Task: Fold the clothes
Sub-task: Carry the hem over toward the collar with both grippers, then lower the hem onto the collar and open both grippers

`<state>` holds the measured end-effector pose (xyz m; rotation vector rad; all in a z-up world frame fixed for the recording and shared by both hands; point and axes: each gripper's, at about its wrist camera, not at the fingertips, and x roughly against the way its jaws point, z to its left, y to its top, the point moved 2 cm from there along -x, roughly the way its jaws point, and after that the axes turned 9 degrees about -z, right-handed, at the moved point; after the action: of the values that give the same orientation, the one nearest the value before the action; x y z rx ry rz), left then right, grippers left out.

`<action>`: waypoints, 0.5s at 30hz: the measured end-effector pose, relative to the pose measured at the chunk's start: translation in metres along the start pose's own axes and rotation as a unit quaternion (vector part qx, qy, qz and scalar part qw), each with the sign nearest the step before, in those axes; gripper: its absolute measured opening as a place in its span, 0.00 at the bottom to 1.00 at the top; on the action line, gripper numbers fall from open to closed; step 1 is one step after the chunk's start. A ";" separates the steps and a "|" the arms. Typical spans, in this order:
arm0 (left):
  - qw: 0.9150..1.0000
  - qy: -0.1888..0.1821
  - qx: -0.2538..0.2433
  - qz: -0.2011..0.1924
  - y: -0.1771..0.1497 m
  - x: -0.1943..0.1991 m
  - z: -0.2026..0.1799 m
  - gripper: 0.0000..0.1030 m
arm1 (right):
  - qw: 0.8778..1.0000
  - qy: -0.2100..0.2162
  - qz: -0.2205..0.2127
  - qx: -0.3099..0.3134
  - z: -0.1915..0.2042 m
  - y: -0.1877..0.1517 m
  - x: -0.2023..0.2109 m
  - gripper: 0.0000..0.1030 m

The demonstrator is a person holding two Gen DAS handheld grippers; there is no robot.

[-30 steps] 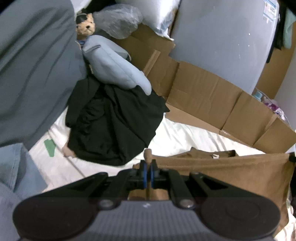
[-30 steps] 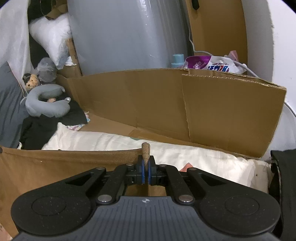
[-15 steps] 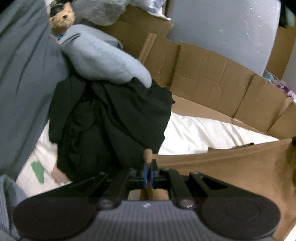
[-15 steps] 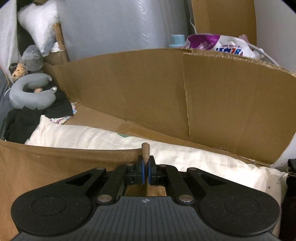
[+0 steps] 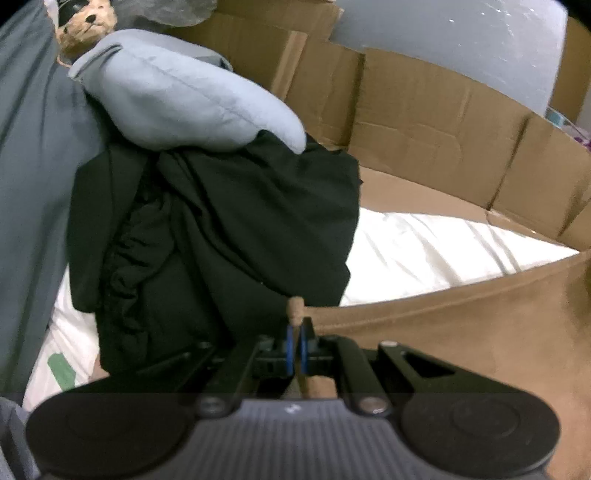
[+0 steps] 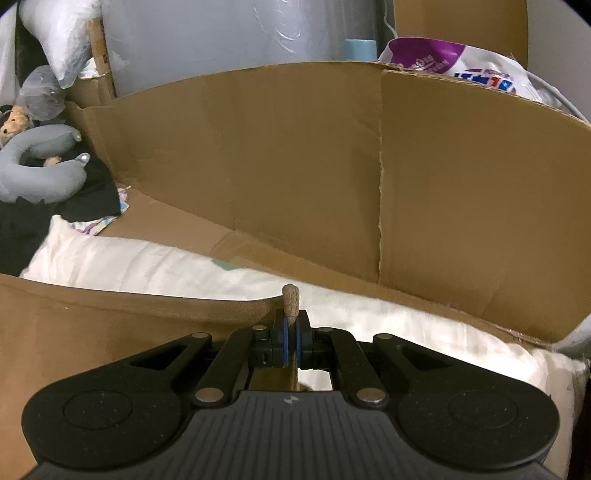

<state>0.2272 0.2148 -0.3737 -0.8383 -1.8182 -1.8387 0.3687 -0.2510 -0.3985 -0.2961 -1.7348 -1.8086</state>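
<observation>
Two grippers pinch one brown garment [image 5: 461,325] by its top hem, stretching it taut between them above a white bedsheet [image 5: 436,251]. The cloth is a soft, matte, suede-like tan fabric with a stitched hem running straight along its upper edge; it hangs as a flat sheet below that edge.

The left gripper [image 5: 295,347] has its blue-lined jaws pressed together on one corner of the garment, and a small rolled nub of the fabric sticks up just past the fingertips. The right gripper [image 6: 291,341] is likewise clamped on the opposite corner, with the same knobbly nub of cloth poking above its black fingers [image 6: 304,334].

Beyond the left corner lies a heap of black clothing [image 5: 229,236], crumpled and deeply creased, resting on the bedsheet near its far left edge. A pale blue-grey neck pillow [image 5: 184,107], smooth and plump with a curved horn shape, sits on top of that heap. A small furry teddy bear [image 5: 88,26] peeks out behind the pillow.

Corrugated cardboard panels [image 6: 314,177], flat, with folded creases and ragged edges, stand along the far edge of the bedsheet. Behind them are a glossy grey plastic-wrapped surface [image 6: 221,33] and a purple and white printed bag [image 6: 461,62]. The bedsheet is wrinkled and slightly shiny.
</observation>
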 end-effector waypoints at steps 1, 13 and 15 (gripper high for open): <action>1.000 0.003 0.001 0.001 0.000 -0.002 0.000 0.05 | 1.000 -0.004 0.004 0.000 0.000 -0.001 -0.004 0.02; 0.999 0.018 0.002 0.027 -0.006 -0.034 0.000 0.06 | 0.999 -0.026 0.035 0.021 0.002 -0.009 -0.033 0.02; 0.999 0.019 0.011 0.030 -0.007 -0.035 0.000 0.10 | 0.998 -0.030 0.042 0.024 0.002 -0.013 -0.037 0.03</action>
<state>0.2483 0.2115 -0.4023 -0.8354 -1.7681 -1.7810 0.3902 -0.2395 -0.4289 -0.4026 -1.7770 -1.7122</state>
